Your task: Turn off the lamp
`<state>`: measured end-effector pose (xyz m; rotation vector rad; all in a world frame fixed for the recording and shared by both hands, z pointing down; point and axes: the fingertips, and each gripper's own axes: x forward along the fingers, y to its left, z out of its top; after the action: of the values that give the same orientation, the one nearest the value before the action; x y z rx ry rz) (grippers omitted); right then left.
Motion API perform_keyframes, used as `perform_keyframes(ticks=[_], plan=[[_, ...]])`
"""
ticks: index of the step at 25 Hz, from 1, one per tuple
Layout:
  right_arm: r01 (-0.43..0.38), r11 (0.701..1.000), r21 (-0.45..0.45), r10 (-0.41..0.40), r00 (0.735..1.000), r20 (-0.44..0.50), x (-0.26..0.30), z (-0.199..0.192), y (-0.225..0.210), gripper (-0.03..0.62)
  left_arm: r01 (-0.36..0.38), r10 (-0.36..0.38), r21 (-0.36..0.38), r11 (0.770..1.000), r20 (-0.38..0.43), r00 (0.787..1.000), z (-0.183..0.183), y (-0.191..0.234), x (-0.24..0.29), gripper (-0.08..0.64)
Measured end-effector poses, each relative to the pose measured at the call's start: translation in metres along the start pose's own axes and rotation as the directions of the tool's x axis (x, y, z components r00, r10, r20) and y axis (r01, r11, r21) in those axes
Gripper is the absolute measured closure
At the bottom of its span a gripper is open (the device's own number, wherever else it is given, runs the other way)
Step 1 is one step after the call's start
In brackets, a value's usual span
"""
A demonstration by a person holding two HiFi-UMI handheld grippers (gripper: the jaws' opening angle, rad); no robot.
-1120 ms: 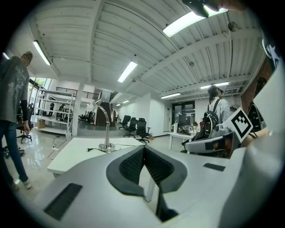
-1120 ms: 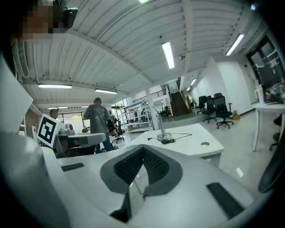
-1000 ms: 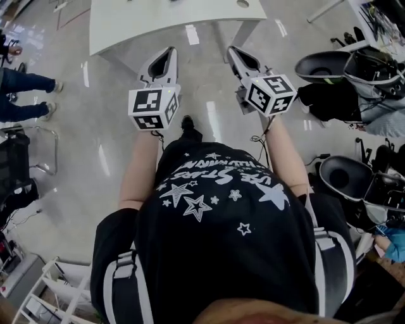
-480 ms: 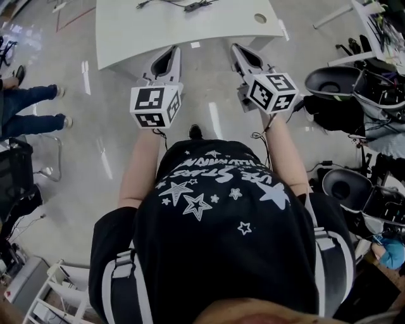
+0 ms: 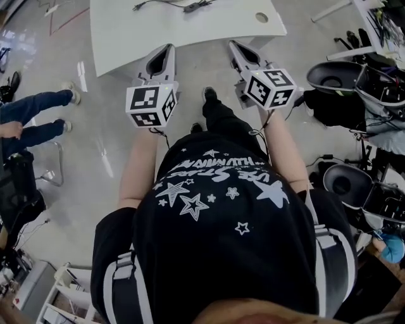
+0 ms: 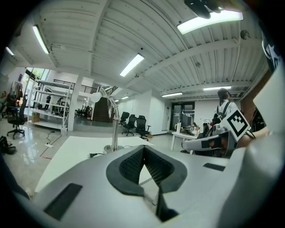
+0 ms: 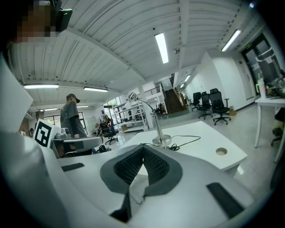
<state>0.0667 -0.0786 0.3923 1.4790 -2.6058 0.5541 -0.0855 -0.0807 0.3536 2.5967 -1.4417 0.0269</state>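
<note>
A silver gooseneck lamp [image 6: 114, 127] stands on a round base on the white table [image 5: 158, 31], well ahead of both grippers. In the right gripper view the lamp [image 7: 156, 122] shows with its cable trailing to the right. The head view cuts the lamp off; only its black cable [image 5: 183, 6] shows at the table's far edge. My left gripper [image 5: 166, 50] and right gripper [image 5: 235, 45] hover side by side at the table's near edge. The left gripper [image 6: 144, 148] and the right gripper [image 7: 143, 148] are both shut with nothing between the pads.
Black office chairs [image 5: 345, 76] and bags crowd the right side. A person's legs in jeans [image 5: 38, 107] stand at the left, and another person [image 7: 71, 116] stands beyond a desk. The table has a round cable hole [image 5: 261, 17] near its right corner.
I have stepped toward the table, which now lies closer under both gripper tips. One foot has swung forward between the arms. Both grippers stay shut.
</note>
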Motion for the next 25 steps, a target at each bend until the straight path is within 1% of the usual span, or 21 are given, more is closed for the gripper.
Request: perform_keyframes(ticks=[6, 14, 19, 25], plan=[[-0.03, 1.0, -0.003, 0.03, 0.999, -0.012, 0.034, 0.004, -0.011, 0.586, -0.02, 0.02, -0.003, 1.0, -0.012, 1.0, -0.006, 0.014, 0.018, 0.551], [-0.082, 0.997, -0.007, 0.082, 0.996, -0.028, 0.086, 0.022, -0.024, 0.586, -0.038, 0.038, -0.01, 0.999, -0.046, 0.998, -0.007, 0.035, 0.056, 0.551], [-0.101, 0.995, 0.004, 0.101, 0.994, -0.041, 0.114, 0.032, -0.046, 0.586, -0.035, 0.035, 0.001, 0.999, -0.066, 0.997, -0.009, 0.042, 0.086, 0.551], [-0.158, 0.987, -0.014, 0.156, 0.984, -0.084, 0.149, 0.035, -0.048, 0.586, -0.047, 0.047, -0.003, 0.999, -0.097, 0.994, -0.017, 0.056, 0.11, 0.551]])
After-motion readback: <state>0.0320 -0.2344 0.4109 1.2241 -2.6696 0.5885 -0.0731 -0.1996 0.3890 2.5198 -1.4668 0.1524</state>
